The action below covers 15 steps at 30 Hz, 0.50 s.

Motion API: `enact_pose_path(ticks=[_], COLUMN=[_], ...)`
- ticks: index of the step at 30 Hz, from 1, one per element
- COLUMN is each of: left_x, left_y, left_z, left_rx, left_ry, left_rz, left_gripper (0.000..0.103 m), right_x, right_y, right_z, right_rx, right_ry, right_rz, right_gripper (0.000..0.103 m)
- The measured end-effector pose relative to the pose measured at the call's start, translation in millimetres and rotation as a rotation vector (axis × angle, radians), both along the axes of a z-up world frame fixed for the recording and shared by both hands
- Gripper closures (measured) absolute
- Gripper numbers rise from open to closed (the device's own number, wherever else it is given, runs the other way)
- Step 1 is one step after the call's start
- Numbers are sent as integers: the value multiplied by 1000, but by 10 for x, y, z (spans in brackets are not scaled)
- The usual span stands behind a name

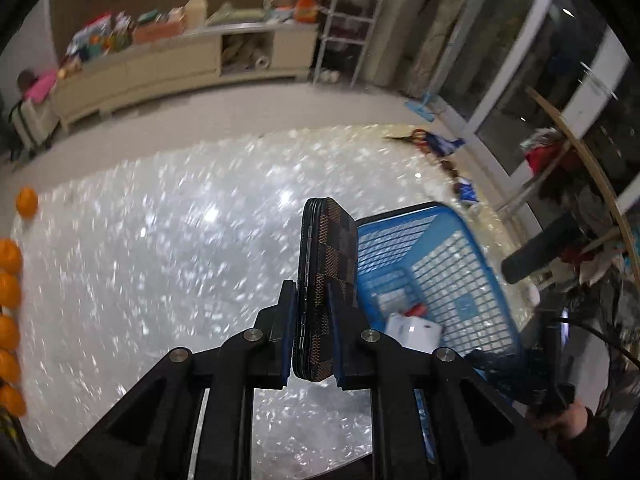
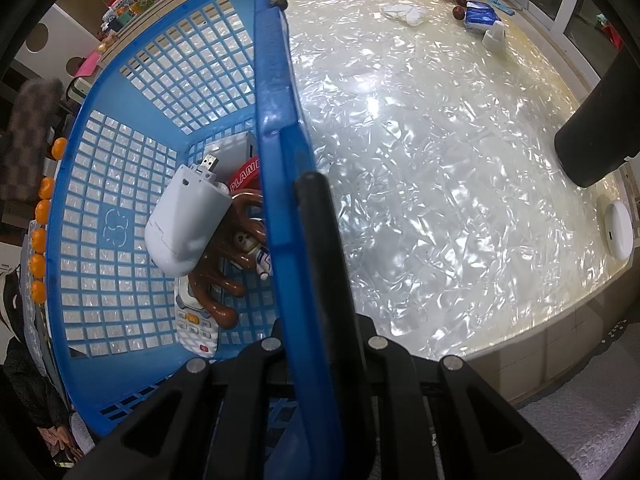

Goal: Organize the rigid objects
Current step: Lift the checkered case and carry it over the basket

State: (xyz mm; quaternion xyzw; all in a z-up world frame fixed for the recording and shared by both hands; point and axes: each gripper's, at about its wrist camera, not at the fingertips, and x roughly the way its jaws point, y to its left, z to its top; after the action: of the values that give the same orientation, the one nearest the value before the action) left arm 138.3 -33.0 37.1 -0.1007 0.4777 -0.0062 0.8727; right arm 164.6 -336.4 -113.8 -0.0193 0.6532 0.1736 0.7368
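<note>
A checkered case (image 1: 326, 276) is pinched upright by L tongs (image 1: 312, 320) just beside the basket (image 2: 168, 92), whose rim is clamped by R tongs (image 2: 316, 344).

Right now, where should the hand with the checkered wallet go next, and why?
Probably a little to the right, over the blue basket, then let go. The left gripper grips the checkered wallet beside the basket, not above it, while the right gripper holds the rim.

the wallet (image 1: 326, 280) is brown with a checkered pattern; beside it, the basket (image 2: 276, 92) is blue, the table (image 2: 440, 160) pearly white.
</note>
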Motion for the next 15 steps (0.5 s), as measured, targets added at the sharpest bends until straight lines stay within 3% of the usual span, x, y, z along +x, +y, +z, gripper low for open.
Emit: enact_pose_path(ticks=[5,9,15], left_x=[30,13,24], left_y=[-318,-596,-996], left_z=[188,260,-76], left_rx=[-3,-59,-22], left_ry=[-30,-42,31], left_rz=[-97,-198,-287], left_gripper=[86,86,86], right_x=[-25,-24,-26], right_y=[27,44,43], right_z=[5,1,-4], right_rx=[-12,-14,-13], right_ry=[-5,-4,-4], right_rz=[7,6,6], right_gripper=[92,92,92])
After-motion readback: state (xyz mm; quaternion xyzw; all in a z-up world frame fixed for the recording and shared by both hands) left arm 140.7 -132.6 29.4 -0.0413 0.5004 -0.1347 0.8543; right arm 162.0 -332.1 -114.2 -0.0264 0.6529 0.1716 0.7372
